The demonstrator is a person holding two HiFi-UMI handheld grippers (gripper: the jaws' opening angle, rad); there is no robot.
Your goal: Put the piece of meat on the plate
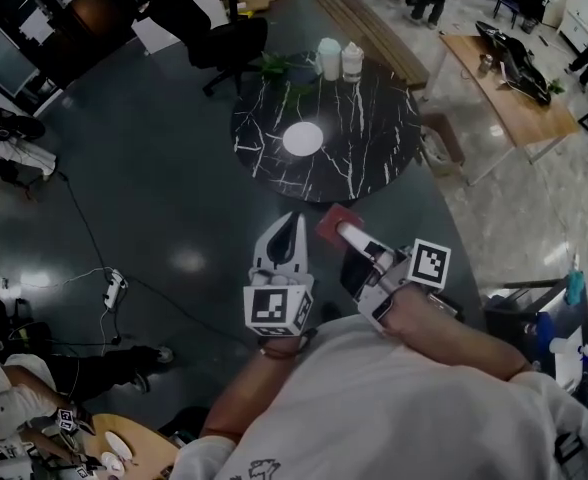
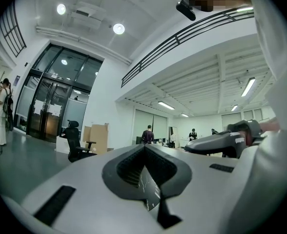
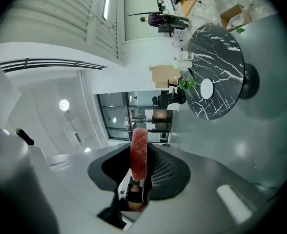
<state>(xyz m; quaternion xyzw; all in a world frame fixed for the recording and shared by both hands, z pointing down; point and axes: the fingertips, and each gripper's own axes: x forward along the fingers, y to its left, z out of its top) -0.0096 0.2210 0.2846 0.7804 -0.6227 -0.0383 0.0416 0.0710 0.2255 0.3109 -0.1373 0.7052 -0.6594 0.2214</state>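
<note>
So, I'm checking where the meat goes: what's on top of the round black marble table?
A white round plate, bare, near the middle; two pale jars and a small green plant at the far edge. The jars' contents can't be seen.

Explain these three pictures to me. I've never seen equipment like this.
There is no robot here: a person holds a hand tool with tongs in each hand. The top-down picture comes from a camera on the person's head. The other two come from cameras riding on each tool, looking along its tongs. The left tongs are closed and empty. The right tongs pinch a red piece of meat. Ahead stands a round black marble table carrying a white plate, two bottles and a small plant.
</note>
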